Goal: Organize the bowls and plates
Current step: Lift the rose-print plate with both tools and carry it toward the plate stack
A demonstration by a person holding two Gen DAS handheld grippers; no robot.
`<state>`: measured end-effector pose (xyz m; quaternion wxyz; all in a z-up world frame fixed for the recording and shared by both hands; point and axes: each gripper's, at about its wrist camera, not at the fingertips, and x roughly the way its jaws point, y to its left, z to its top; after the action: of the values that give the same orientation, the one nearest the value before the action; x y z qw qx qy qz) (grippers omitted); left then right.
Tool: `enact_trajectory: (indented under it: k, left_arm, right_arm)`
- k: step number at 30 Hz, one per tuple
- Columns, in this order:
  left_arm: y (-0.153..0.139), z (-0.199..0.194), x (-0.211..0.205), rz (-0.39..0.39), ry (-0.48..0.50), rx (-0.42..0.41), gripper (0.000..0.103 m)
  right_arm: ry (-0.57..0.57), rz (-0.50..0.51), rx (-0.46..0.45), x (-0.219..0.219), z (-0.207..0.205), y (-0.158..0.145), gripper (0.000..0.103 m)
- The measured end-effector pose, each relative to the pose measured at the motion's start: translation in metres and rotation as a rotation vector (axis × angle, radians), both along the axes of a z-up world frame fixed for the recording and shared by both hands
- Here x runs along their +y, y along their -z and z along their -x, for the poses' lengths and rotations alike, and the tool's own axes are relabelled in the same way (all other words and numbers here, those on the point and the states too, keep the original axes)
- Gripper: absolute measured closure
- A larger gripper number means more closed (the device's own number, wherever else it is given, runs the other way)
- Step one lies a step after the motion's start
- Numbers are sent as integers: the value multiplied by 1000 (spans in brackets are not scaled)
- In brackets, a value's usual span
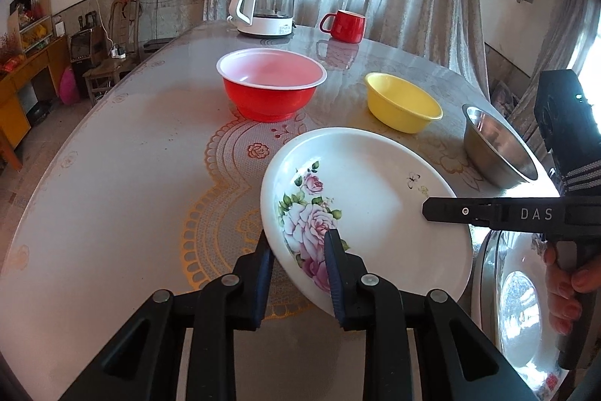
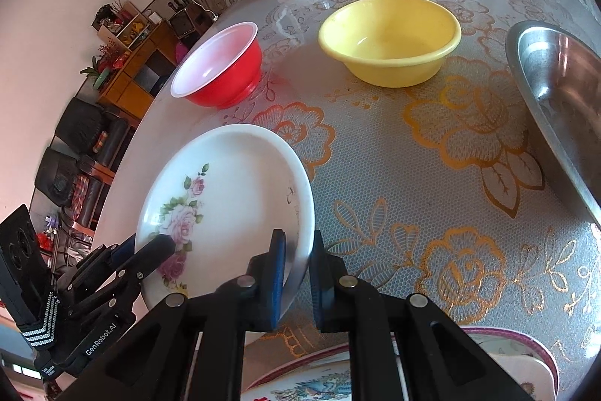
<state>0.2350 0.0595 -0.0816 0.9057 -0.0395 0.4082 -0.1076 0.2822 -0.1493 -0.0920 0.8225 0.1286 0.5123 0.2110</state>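
Note:
A white plate with pink roses (image 1: 368,198) is held tilted above the table between both grippers. My left gripper (image 1: 298,250) is shut on its near rim, one pad under it and one on the rose print. My right gripper (image 2: 298,250) is shut on the opposite rim of the same plate (image 2: 225,194); its finger (image 1: 488,212) reaches in from the right in the left wrist view. A red bowl (image 1: 271,83), a yellow bowl (image 1: 403,102) and a steel bowl (image 1: 496,147) stand on the table behind.
A glass kettle (image 1: 267,2) and a red mug (image 1: 345,25) stand at the table's far edge. A shiny steel plate (image 1: 522,292) lies at the right. A patterned plate (image 2: 338,378) lies under my right gripper. The table (image 1: 112,175) has a floral cover.

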Motion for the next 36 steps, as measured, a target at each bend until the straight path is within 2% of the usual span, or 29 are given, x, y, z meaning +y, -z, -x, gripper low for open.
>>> enact_trajectory:
  k: [21, 36]
  left_arm:
    - [-36, 36, -7, -18, 6, -94, 76]
    - [-54, 82, -59, -16, 150, -144, 76]
  right_arm:
    - [14, -64, -71, -1, 25, -25, 92]
    - [132, -142, -121, -64, 90, -29, 91]
